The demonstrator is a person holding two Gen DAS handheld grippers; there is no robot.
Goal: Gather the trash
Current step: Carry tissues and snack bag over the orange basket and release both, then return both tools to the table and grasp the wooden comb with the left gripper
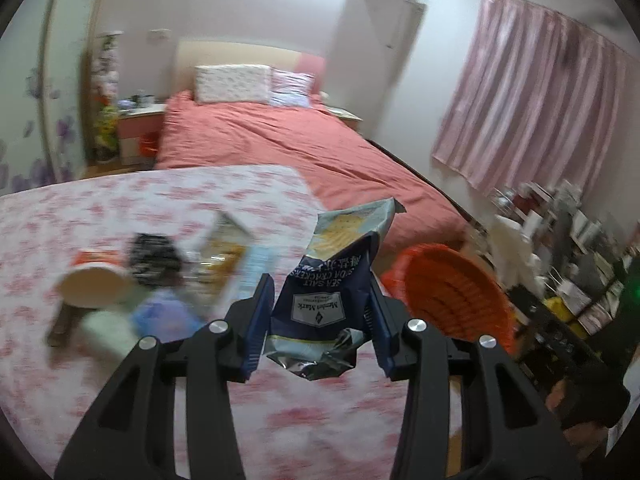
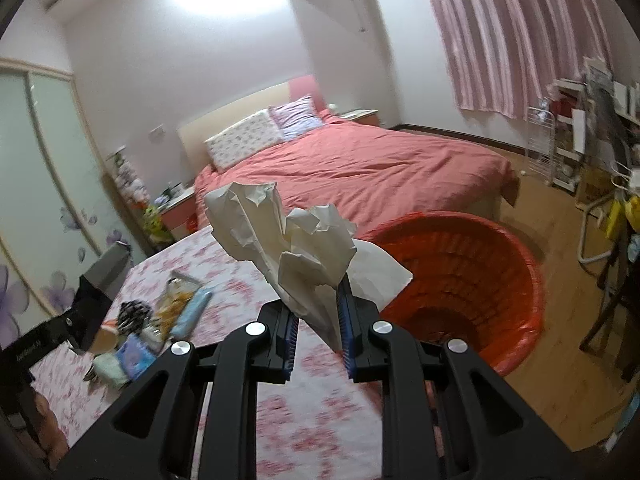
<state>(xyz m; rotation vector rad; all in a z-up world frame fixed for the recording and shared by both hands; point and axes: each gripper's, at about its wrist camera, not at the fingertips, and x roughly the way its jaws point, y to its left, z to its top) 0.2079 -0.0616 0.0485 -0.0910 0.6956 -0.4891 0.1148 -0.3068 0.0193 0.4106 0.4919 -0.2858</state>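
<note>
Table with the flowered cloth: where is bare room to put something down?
The flowered tablecloth is bare in front, from the fingers up to the orange bin, and along its far edge beside the bed. It is crowded on the left, where the paper cup, wrappers and small packets lie together.

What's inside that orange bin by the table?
The orange bin shows only ribbed walls and a dark bottom, no trash that I can make out. The crumpled tissue hides part of its near rim.

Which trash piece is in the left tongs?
The dark blue soda cracker bag, crumpled and clamped between the left tongs. The right tongs hold the white crumpled tissue; the other wrappers lie on the floral table.
</note>
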